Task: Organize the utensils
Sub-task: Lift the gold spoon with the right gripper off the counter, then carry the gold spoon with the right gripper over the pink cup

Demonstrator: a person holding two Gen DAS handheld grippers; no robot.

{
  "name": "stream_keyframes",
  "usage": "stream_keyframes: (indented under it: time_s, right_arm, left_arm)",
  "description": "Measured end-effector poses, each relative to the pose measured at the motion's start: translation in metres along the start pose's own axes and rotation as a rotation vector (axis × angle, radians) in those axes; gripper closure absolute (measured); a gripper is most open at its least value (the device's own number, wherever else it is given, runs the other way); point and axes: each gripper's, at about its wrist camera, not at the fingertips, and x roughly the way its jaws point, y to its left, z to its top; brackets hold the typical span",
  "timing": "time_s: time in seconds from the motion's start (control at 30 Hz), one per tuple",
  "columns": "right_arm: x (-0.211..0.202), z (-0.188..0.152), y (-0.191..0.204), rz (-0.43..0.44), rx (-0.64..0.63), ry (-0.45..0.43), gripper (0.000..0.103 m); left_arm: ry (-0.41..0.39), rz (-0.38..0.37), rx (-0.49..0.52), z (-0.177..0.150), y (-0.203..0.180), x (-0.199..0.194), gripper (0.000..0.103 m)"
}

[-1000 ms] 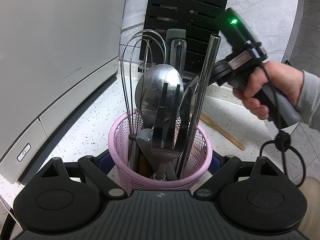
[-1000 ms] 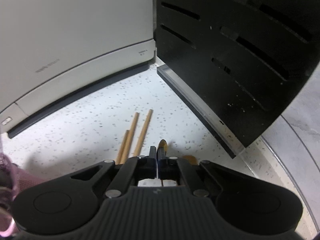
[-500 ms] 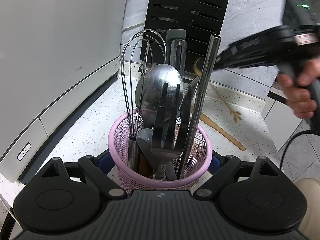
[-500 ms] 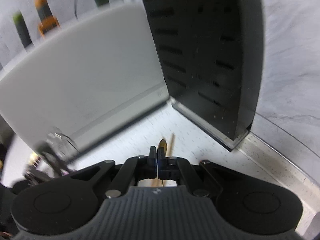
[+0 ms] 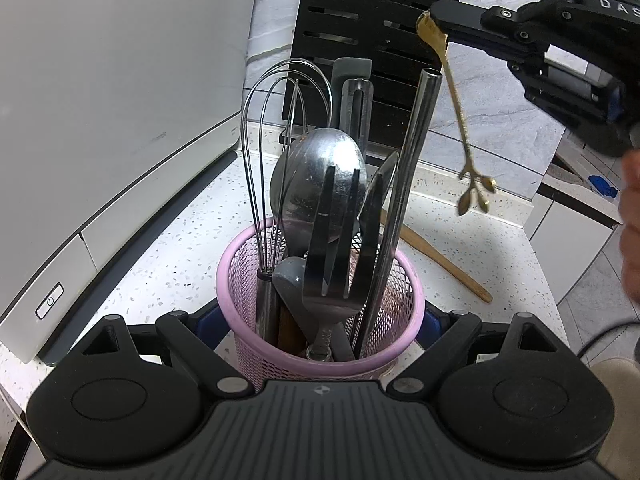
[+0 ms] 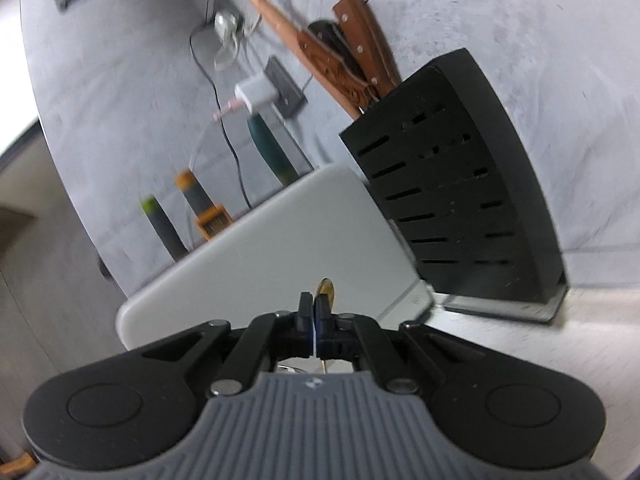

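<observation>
A pink mesh utensil holder (image 5: 248,280) stands on the speckled counter with a whisk (image 5: 276,120), a ladle, a fork, a steel straw and other utensils in it. My left gripper (image 5: 322,320) has its blue pads against both sides of the holder. Up at the right, my right gripper (image 5: 434,16) is shut on the bowl end of a slim gold spoon (image 5: 456,92). The spoon hangs down, leaf-shaped tip lowest, beside and above the holder's right rim. In the right wrist view the spoon's gold bowl (image 6: 325,290) pokes out past the shut right gripper (image 6: 314,304).
A black knife block (image 5: 376,20) stands behind the holder, with brown knife handles (image 6: 352,60) sticking out of its top. A large white appliance (image 5: 100,100) fills the left. A wooden chopstick (image 5: 440,260) lies on the counter to the right, near the counter's edge.
My right gripper has lifted the gold spoon off the counter and swung up and level; the spoon now dangles in the air. The left gripper and the holder have not moved.
</observation>
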Motion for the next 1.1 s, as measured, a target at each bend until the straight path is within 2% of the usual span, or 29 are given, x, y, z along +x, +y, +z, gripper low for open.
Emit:
stream_keyframes:
  time_s: [0.23,0.53,0.8,1.0,1.1]
  right_arm:
    - [0.012,-0.027,-0.011,0.048,0.134,-0.026,0.103]
    - [0.013,-0.047,-0.016,0.06,0.09,-0.057,0.103]
    - [0.013,-0.058,-0.025,0.032,0.147,-0.114,0.103]
    - [0.012,-0.061,-0.037,0.03,0.311,-0.179,0.103]
    - [0.017,-0.065,-0.038,0.034,0.339,-0.168,0.103]
  left_arm:
    - [0.0,0.0,0.0,0.001,0.0,0.001,0.0]
    - [0.0,0.0,0.0,0.001,0.0,0.001,0.0]
    - [0.003,-0.001,0.001,0.001,-0.001,0.001,0.0]
    - [0.003,-0.001,0.0,0.001,-0.001,0.002,0.0]
    - [0.004,-0.001,0.002,0.001,-0.001,0.002,0.0]
